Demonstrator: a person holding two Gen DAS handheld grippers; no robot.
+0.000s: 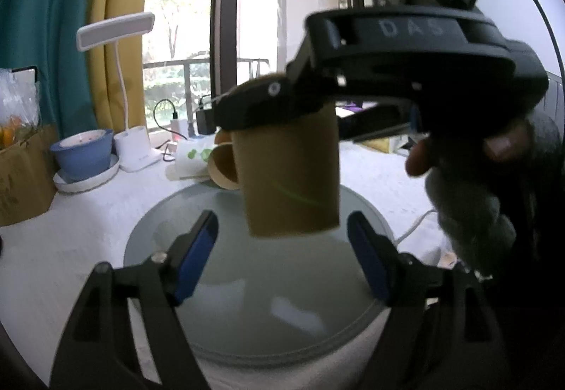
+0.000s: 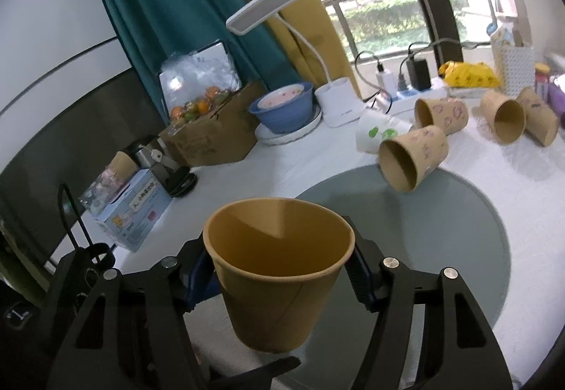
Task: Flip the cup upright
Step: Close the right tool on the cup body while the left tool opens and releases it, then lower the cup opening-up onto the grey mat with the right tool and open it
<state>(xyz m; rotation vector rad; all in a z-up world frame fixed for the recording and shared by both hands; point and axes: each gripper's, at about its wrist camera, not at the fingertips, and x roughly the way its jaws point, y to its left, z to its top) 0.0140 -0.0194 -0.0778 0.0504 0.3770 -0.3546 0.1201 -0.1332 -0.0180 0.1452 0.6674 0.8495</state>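
Pinching a plain brown paper cup (image 2: 279, 273) by its sides just under the rim, the right gripper (image 2: 282, 271) holds it mouth up in the air over the round grey glass disc (image 2: 469, 213) on the white surface (image 2: 247, 174). From the left wrist view the same cup hangs upright, base clear of the disc, with the right gripper's black body clamped across its top. Left gripper (image 1: 282, 249) is spread wide, blue pads (image 1: 197, 249) on either side below the cup, touching nothing. Farther out in the right wrist view, 1 printed brown cup (image 2: 413, 159) lies on its side at the disc's far edge, mouth toward the camera, a white cup with green print (image 2: 378, 134) just behind it. 3 more brown cups lie tipped beyond, toward the right. Back along the window: blue bowl (image 2: 282, 107) on a white plate, white desk lamp (image 2: 339, 100), cardboard box (image 2: 212, 139) of fruit, teal and yellow curtains.
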